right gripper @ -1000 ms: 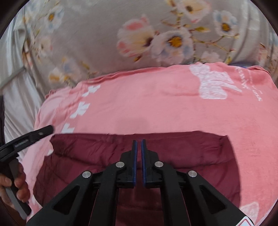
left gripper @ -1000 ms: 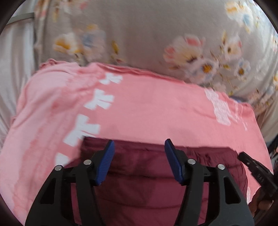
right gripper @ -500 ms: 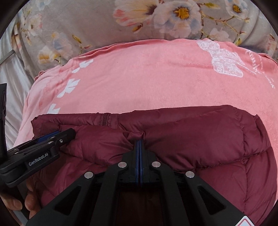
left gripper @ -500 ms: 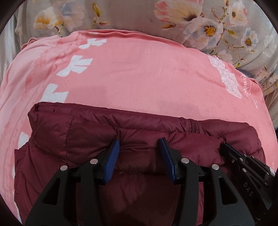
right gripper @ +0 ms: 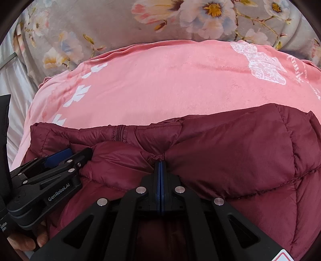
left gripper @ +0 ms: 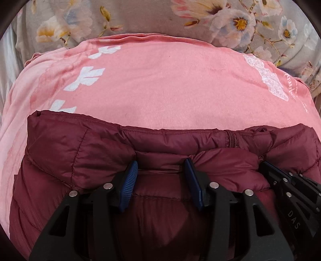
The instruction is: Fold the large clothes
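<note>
Maroon puffer jacket [left gripper: 84, 152] lies across lower frame on pink blanket [left gripper: 160, 84]. Right hand-held gripper [right gripper: 160, 163] is clenched on its folded edge; left hand-held gripper [left gripper: 161, 170] is spread, straddling padding. Advice: close left firmly, keep both edges level.

Pink blanket [left gripper: 160, 84], grey floral bedding [left gripper: 140, 18] behind

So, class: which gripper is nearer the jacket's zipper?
Left. The left gripper sits just left of the zipper; the right gripper, shut on the jacket, is farther off to its right.
</note>
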Available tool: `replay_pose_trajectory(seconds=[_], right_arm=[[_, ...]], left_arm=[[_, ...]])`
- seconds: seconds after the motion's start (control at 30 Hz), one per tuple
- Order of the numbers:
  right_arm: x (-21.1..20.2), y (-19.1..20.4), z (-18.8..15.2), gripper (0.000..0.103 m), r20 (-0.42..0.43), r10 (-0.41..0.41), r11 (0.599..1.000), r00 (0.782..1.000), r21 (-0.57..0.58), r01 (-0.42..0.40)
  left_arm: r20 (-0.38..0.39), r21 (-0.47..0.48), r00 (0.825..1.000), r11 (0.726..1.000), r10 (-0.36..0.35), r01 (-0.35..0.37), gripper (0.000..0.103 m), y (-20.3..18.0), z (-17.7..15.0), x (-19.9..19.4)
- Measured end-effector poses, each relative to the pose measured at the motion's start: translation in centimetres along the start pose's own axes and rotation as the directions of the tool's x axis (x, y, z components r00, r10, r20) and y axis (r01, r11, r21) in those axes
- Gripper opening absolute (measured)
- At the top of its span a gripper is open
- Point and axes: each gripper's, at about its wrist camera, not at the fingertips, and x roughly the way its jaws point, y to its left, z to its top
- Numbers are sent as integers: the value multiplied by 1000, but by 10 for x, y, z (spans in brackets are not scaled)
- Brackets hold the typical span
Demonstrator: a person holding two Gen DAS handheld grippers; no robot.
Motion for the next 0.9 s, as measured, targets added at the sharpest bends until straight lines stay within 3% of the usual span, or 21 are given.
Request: replay_pose_trajectory(seconds=[0.2,0.23,0.3,0.47,0.63,0.9], right_arm=[[-1,0,5,1,-31,6,1000,999,-6,-6],[-5,2,7,8,-39,6,1000,999,-6,-6],[-19,5,11,11,-31,46,999,998,12,-45],[-34,27,17,11,-29,115,993,993,-6,-116],[-13,54,15,11,-76,98,994,992,-45,-102],[9,55,10,6,-100,63,997,993,-36,-67]], left_arm=[[15,-7,1000,1000,-8,8,47,1,0,1],[13,-12,1000,1000,-17,18,47,3,1,-1],[16,-33,999,999,-42,42,47,11,3,-13],[73,-195,993,975,-89,102,50,64,12,-60],[14,-231,1000,973,25,-22,50,104,23,-46],[-39,-218,998,974,51,-58,53,114,16,-13]])
